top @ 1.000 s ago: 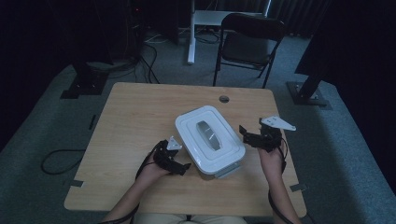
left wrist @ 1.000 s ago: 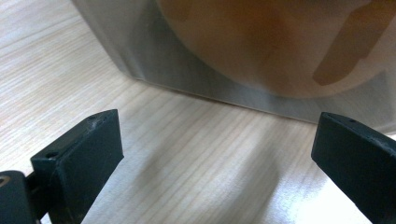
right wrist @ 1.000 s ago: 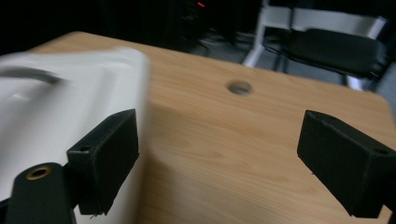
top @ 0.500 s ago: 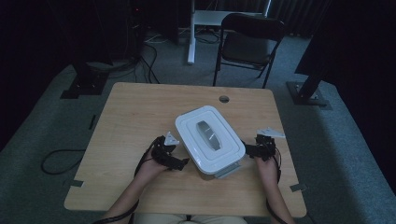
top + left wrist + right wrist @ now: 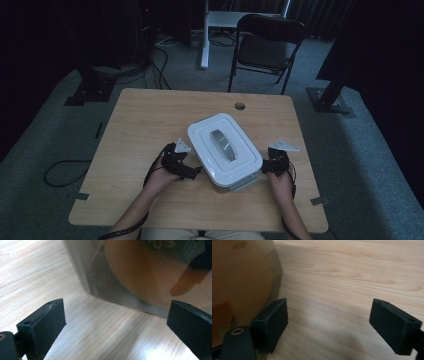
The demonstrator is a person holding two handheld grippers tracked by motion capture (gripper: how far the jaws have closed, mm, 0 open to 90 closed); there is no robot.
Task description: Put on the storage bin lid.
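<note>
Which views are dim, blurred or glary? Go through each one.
High view: dim overall, room nearly black, though the white container and table read clearly. Left gripper view: bright, container wall soft and smeared, pale glare on the wood by the open jaws. Right gripper view: evenly lit, container edge blurred, soft shadow beneath the open jaws.

Looks like a dim lab or recording studio rather than a home: grey carpet (image 5: 45,200), black curtains (image 5: 45,35) all around, heavy stand bases (image 5: 87,92) far left and far right, cables (image 5: 160,65) trailing across the floor, a lone folding chair (image 5: 267,47) beyond a plain wooden table (image 5: 150,120).
</note>
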